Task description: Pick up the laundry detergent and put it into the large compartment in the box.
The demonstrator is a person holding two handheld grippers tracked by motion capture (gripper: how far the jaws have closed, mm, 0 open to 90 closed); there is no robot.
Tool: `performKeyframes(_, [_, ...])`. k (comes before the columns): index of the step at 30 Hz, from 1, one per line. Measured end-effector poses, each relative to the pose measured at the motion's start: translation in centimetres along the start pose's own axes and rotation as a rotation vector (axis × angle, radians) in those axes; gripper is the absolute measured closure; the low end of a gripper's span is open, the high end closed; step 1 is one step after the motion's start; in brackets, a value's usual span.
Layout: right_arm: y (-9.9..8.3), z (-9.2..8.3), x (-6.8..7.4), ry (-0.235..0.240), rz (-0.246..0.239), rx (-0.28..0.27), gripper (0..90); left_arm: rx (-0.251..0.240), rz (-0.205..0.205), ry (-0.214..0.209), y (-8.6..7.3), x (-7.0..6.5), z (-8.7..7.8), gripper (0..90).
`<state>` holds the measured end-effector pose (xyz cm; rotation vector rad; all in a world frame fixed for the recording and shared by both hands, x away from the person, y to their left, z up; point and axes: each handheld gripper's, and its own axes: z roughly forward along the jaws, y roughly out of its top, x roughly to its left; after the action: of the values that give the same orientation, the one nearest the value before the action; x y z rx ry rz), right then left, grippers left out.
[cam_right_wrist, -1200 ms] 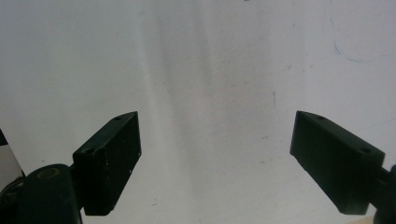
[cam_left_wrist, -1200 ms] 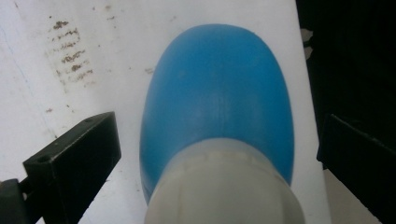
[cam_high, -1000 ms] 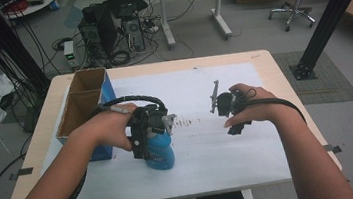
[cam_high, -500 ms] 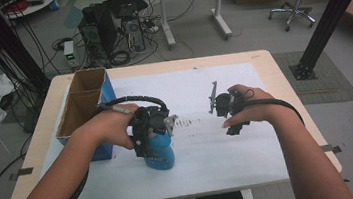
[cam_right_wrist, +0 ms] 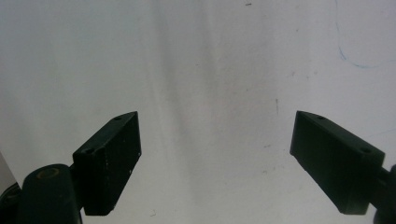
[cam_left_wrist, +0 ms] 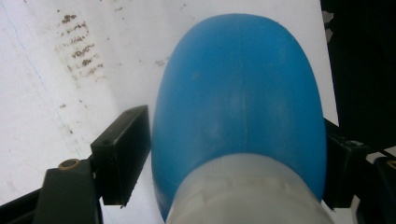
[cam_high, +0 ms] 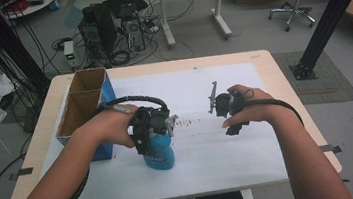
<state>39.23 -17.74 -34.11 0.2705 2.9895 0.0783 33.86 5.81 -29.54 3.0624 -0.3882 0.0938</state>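
Blue bottle [cam_left_wrist: 238, 107] standing upright on the white sheet [cam_high: 231, 153] near the table's front edge, just right of the cardboard box [cam_high: 82, 102]. Set squarely between the jaws of the left gripper [cam_left_wrist: 233, 172], both pads against its sides; jaws just closed in on it, clamped at the body below the pale neck. Seen from above, bottle [cam_high: 158, 154] under the left gripper [cam_high: 150, 127]. Well apart to the right, right gripper [cam_right_wrist: 217, 163] with jaws wide, nothing between them, over bare sheet [cam_right_wrist: 210, 70]; same gripper [cam_high: 226, 111] in the right hand.
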Motion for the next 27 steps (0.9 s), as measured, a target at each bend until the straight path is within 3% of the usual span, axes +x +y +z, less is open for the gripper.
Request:
performKeyframes(13, [-0.09,0.19,-0.13,0.003,0.006,0.010,16.6,0.009,-0.013,0.000,-0.01,0.02,0.03,30.8])
performKeyframes(27, [-0.13,0.22,-0.29,0.000,0.011,0.003,16.6,0.005,-0.015,-0.002,0.03,0.02,0.03,31.5])
